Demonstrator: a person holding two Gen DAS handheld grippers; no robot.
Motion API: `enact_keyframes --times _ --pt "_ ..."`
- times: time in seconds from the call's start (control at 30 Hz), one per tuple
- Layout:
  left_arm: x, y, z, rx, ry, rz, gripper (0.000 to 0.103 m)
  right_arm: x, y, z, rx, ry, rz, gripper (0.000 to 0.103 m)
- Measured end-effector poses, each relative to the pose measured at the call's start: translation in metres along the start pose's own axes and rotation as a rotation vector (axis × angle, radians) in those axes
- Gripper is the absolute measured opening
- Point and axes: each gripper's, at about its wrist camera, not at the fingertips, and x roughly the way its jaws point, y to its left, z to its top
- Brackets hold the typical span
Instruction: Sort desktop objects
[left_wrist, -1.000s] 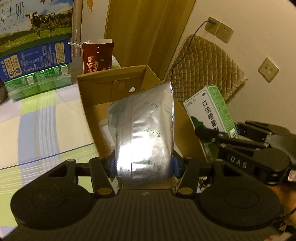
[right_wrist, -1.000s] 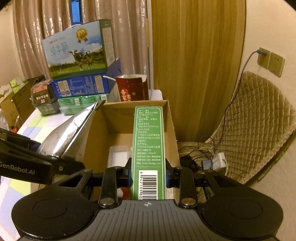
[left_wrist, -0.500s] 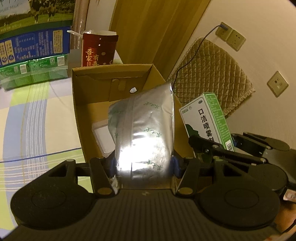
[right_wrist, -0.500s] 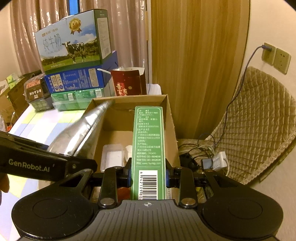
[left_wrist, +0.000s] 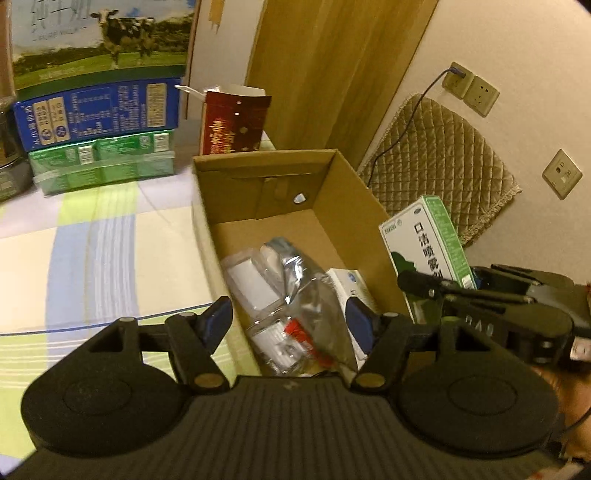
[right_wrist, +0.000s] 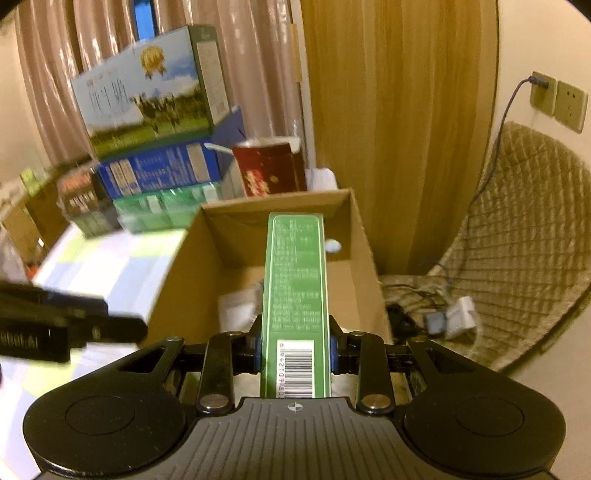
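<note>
An open cardboard box stands on the table edge. The silver foil pouch lies inside it among a white packet and a small white carton. My left gripper hangs over the box's near end, jaws opening, pads touching nothing. My right gripper is shut on a tall green carton, held upright above the same box. In the left wrist view that green carton and the right gripper show at the right, just outside the box wall.
Stacked milk cartons and a dark red paper bag stand behind the box on a striped tablecloth. A quilted chair with a charger and cables sits right of the box, below wall sockets.
My left gripper opened and let go of the foil pouch, which dropped into the box. The right gripper kept its hold on the green carton and shifted slightly.
</note>
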Motion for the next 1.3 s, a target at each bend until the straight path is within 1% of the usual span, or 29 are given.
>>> enact_keyframes --times 0.07,0.1,0.17,0.23,0.3,0.37,0.4,0.47,0.57,0.67,0.77,0.83,0.93,1.0,1.1,1.2,1.3 --pt "-0.006 0.004 -0.004 0.003 -0.010 0.012 0.072 -0.003 0.000 0.002 0.022 -0.017 -0.002 0.051" --pt "-0.008 0.005 -0.007 0.006 -0.015 0.020 0.077 -0.007 0.000 0.001 0.021 -0.031 -0.004 0.053" --pt "-0.013 0.007 -0.012 0.018 -0.025 0.025 0.081 -0.013 0.001 0.001 0.021 -0.040 -0.009 0.054" --pt "-0.018 0.008 -0.017 0.023 -0.037 0.033 0.087 -0.020 0.001 -0.003 0.025 -0.042 -0.010 0.057" --pt "-0.024 0.009 -0.023 0.027 -0.055 0.040 0.092 -0.029 0.001 -0.010 0.027 -0.047 -0.016 0.066" --pt "-0.032 0.006 -0.030 0.037 -0.086 0.055 0.098 -0.038 0.003 -0.017 0.022 -0.051 -0.022 0.078" --pt "-0.036 0.003 -0.035 0.049 -0.104 0.072 0.102 -0.043 0.004 -0.022 0.016 -0.052 -0.026 0.080" --pt "-0.044 -0.002 -0.042 0.066 -0.131 0.093 0.102 -0.054 0.007 -0.031 0.002 -0.048 -0.033 0.087" --pt "-0.054 -0.010 -0.052 0.074 -0.135 0.102 0.102 -0.070 0.011 -0.045 -0.019 -0.041 -0.039 0.092" --pt "-0.067 -0.016 -0.064 0.057 -0.145 0.121 0.102 -0.087 0.015 -0.059 -0.029 -0.039 -0.045 0.095" --pt "-0.079 -0.020 -0.076 0.007 -0.147 0.140 0.102 -0.106 0.020 -0.073 -0.026 -0.043 -0.046 0.097" --pt "-0.088 -0.025 -0.084 0.003 -0.155 0.171 0.102 -0.118 0.024 -0.082 -0.028 -0.043 -0.045 0.097" --pt "-0.103 -0.031 -0.097 0.006 -0.187 0.199 0.102 -0.134 0.029 -0.093 -0.029 -0.050 -0.048 0.098" --pt "-0.113 -0.035 -0.105 0.005 -0.216 0.202 0.102 -0.143 0.031 -0.099 -0.021 -0.051 -0.055 0.098" --pt "-0.124 -0.039 -0.115 -0.002 -0.231 0.192 0.102 -0.156 0.036 -0.106 -0.011 -0.057 -0.058 0.099" --pt "-0.132 -0.042 -0.124 -0.010 -0.228 0.166 0.102 -0.167 0.042 -0.112 -0.025 -0.059 -0.062 0.100" --pt "-0.136 -0.045 -0.132 -0.019 -0.223 0.155 0.102 -0.175 0.048 -0.118 -0.042 -0.061 -0.076 0.101"
